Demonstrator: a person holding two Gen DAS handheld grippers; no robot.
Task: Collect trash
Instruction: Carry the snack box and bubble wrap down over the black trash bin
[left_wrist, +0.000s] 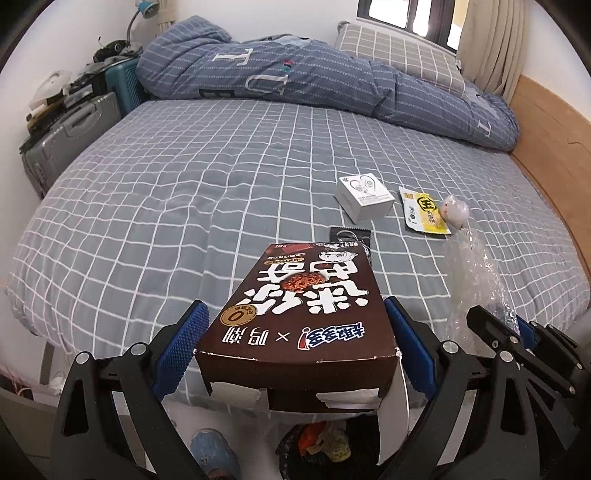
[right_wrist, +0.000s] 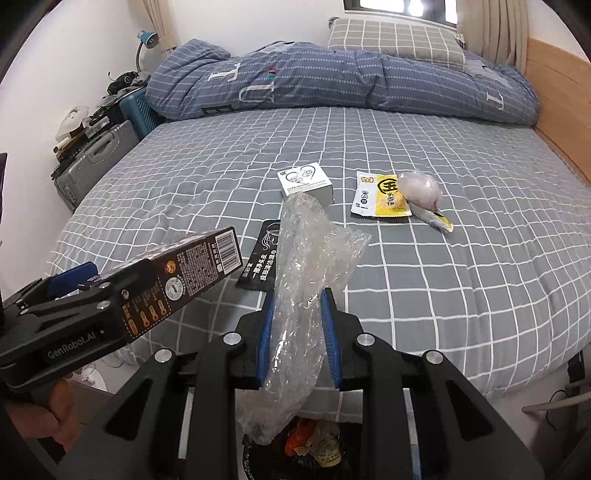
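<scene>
Left tongs (left_wrist: 295, 347) pinch a brown snack box (left_wrist: 295, 317); right tongs (right_wrist: 298, 332) pinch crinkled clear plastic wrap (right_wrist: 303, 280) (both above the bed's (right_wrist: 443, 280) edge).

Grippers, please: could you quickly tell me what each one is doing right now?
Left gripper: closed on the brown cookie box.
Right gripper: closed on the crumpled clear plastic wrap.

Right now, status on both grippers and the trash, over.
Left gripper shut on brown snack box. Right gripper shut on clear plastic wrap. Both above trash bin. White box, yellow packet on bed.
</scene>
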